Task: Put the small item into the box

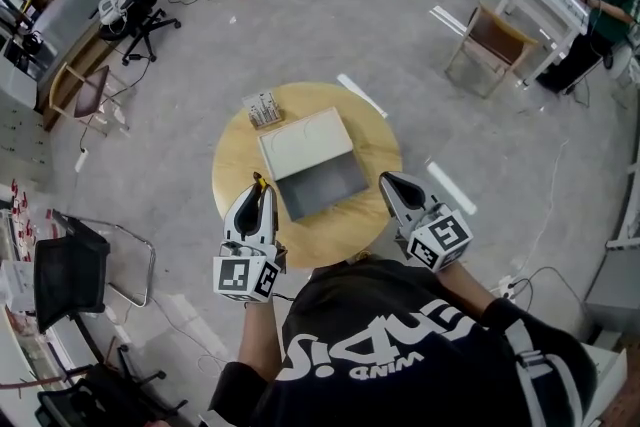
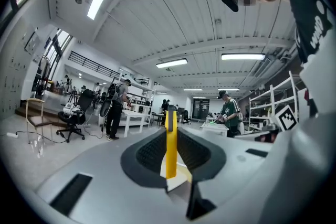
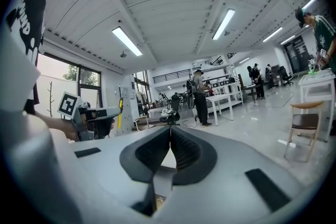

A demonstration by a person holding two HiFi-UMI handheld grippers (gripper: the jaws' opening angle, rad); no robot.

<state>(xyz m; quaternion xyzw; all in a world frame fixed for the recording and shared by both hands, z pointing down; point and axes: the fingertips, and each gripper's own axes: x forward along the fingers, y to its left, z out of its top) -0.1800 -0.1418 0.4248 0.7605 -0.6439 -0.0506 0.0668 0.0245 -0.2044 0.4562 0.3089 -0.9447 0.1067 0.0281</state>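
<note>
An open box (image 1: pixel 325 185) with a grey inside and a white lid (image 1: pixel 305 142) folded back lies in the middle of the round wooden table (image 1: pixel 235 160). My left gripper (image 1: pixel 261 185) hovers at the box's near left corner, shut on a thin yellow item (image 2: pixel 170 143) that stands upright between the jaws, its top showing in the head view as a yellow item (image 1: pixel 258 179). My right gripper (image 1: pixel 388 181) is at the box's near right corner, shut with nothing between its jaws. In the right gripper view the left gripper (image 3: pixel 97 113) shows at the left.
A small white rack (image 1: pixel 263 108) with several pieces stands on the table beyond the box. Around the table are a wooden chair (image 1: pixel 495 40), a black office chair (image 1: pixel 135 10), a black chair (image 1: pixel 72 275) and a person (image 1: pixel 605 0) at a white table.
</note>
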